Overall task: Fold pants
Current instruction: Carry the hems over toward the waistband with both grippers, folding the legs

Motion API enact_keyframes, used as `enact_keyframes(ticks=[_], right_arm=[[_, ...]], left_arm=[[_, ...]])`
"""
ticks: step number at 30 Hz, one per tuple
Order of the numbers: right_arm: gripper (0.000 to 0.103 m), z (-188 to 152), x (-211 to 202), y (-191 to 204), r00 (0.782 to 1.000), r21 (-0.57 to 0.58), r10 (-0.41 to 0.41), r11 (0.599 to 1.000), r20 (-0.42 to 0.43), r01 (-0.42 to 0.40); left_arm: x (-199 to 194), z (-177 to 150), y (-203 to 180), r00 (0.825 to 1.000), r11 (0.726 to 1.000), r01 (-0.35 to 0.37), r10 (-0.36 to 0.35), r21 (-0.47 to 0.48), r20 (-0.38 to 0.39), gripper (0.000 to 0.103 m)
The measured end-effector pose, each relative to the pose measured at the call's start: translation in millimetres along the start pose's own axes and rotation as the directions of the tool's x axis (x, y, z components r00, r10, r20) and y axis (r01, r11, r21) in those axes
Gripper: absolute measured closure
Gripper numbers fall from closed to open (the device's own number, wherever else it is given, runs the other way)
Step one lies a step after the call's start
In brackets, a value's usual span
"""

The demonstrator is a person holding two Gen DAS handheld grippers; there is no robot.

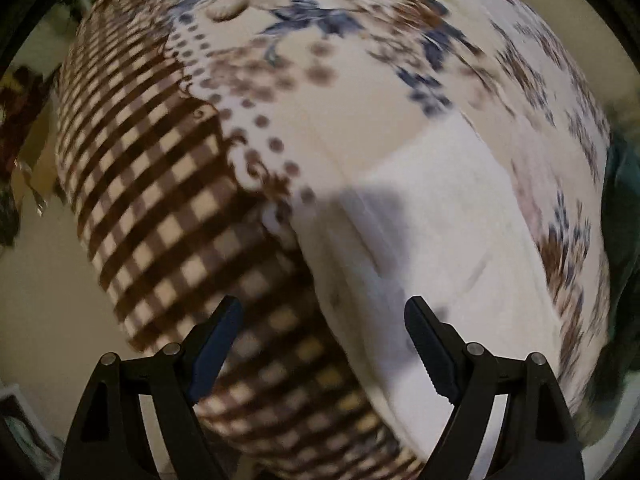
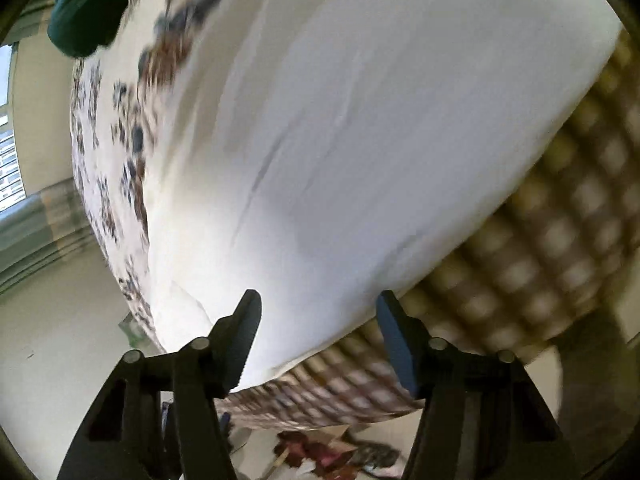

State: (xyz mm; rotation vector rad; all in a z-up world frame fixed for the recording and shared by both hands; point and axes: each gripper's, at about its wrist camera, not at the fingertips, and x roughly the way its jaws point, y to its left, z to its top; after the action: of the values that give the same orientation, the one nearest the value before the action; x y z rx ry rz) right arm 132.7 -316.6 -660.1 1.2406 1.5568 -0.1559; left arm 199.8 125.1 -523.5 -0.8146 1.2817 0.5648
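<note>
White pants (image 2: 340, 140) lying flat on a patterned bedspread (image 1: 160, 184) with brown checks and blue flowers, left gripper (image 1: 322, 344) above their edge with jaws spread and empty, right gripper (image 2: 318, 336) likewise parted, dark green cloth (image 2: 86, 4) beyond.

A bed with a patterned bedspread (image 1: 168, 184) fills both views. A bright window (image 2: 8, 152) and striped curtain (image 2: 44, 220) sit at left; pale floor (image 2: 60, 360) lies below.

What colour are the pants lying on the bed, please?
Plain white pants, shown best in the right wrist view, on the patterned bedspread.
</note>
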Motion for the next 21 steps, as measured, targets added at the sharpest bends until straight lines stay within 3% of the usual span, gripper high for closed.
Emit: enact_keyframes(ticks=[2,4,5,6,9,13,16,18,21], right_arm=[[0.052,-9.0,23.8,2.8,0.999,0.016,-0.038,0.999,-0.03,0.039],[0.063,-17.3,37.6,0.3,0.998,0.051,-0.044,0.998,-0.042,0.046],[0.067,-19.5,39.1,-2.6,0.999,0.078,-0.041,0.996,-0.028,0.043],[0.078,-20.5,38.4,-3.7,0.999,0.086,-0.049,0.995,-0.014,0.049],[0.09,-28.6,31.1,5.6,0.997,0.051,-0.069,0.996,0.036,0.068],[0.097,-41.0,17.4,20.7,0.993,-0.044,-0.106,0.993,0.052,0.108],[0.097,-39.4,11.4,16.6,0.987,-0.09,-0.159,0.983,0.031,0.161],[0.095,-35.6,24.0,20.4,0.98,-0.117,-0.198,0.974,0.0,0.196],[0.082,-24.2,24.7,37.5,0.97,-0.182,-0.23,0.96,-0.085,0.212]], left_arm=[[9.9,7.2,6.1,1.0,0.999,0.029,-0.029,-0.03,-0.011,0.038],[17.5,8.9,5.4,0.997,0.997,0.07,-0.071,-0.036,-0.024,0.082],[17.0,8.0,2.5,0.997,0.997,0.078,-0.079,-0.025,-0.02,0.085],[14.5,7.5,-1.7,0.997,0.997,0.078,-0.078,-0.011,-0.008,0.093],[-3.2,2.2,-8.8,0.994,0.994,0.093,-0.096,0.053,0.05,0.094],[-21.1,0.0,-1.5,0.987,0.989,0.141,-0.144,0.045,0.067,0.094],[-17.2,6.4,4.7,0.989,0.989,0.133,-0.136,0.064,0.052,0.094],[0.9,7.4,14.9,0.993,0.992,0.122,-0.122,0.037,-0.006,0.093],[-2.8,8.0,16.7,0.994,0.994,0.099,-0.098,0.034,-0.038,0.09]])
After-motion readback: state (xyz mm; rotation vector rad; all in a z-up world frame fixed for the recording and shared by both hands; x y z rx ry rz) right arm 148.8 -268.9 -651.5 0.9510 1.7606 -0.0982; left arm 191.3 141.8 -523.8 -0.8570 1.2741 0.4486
